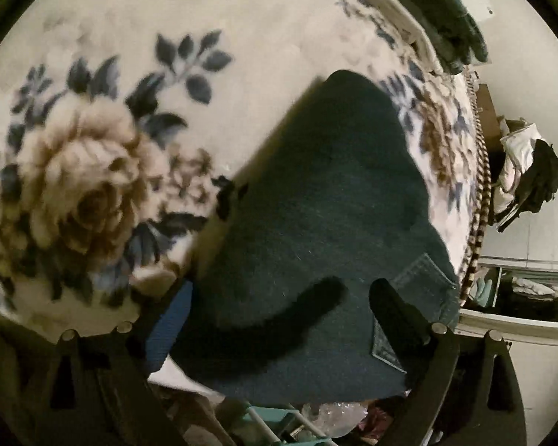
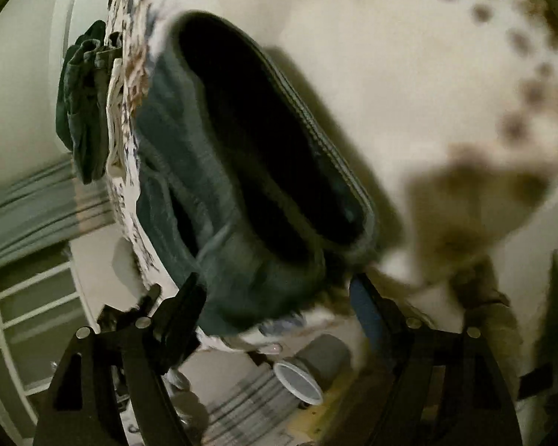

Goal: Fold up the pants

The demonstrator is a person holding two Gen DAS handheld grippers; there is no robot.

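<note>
Dark blue denim pants (image 1: 316, 204) lie folded on a floral blanket (image 1: 93, 167) on a bed, with a back pocket near the bed's edge. My left gripper (image 1: 275, 316) hangs open just above the pants' near end; its blue pad shows at left and its black finger (image 1: 394, 312) rests over the denim. In the right wrist view the pants (image 2: 219, 200) show their open waistband. My right gripper (image 2: 279, 301) is open, with the pants' near end between its fingers.
The bed's edge (image 1: 476, 193) runs down the right. Dark clothes (image 1: 450, 18) are piled at the far end, more clothes (image 1: 532, 171) hang beyond. A white shelf (image 2: 29, 297), a plastic cup (image 2: 297, 383) and a striped rug lie below.
</note>
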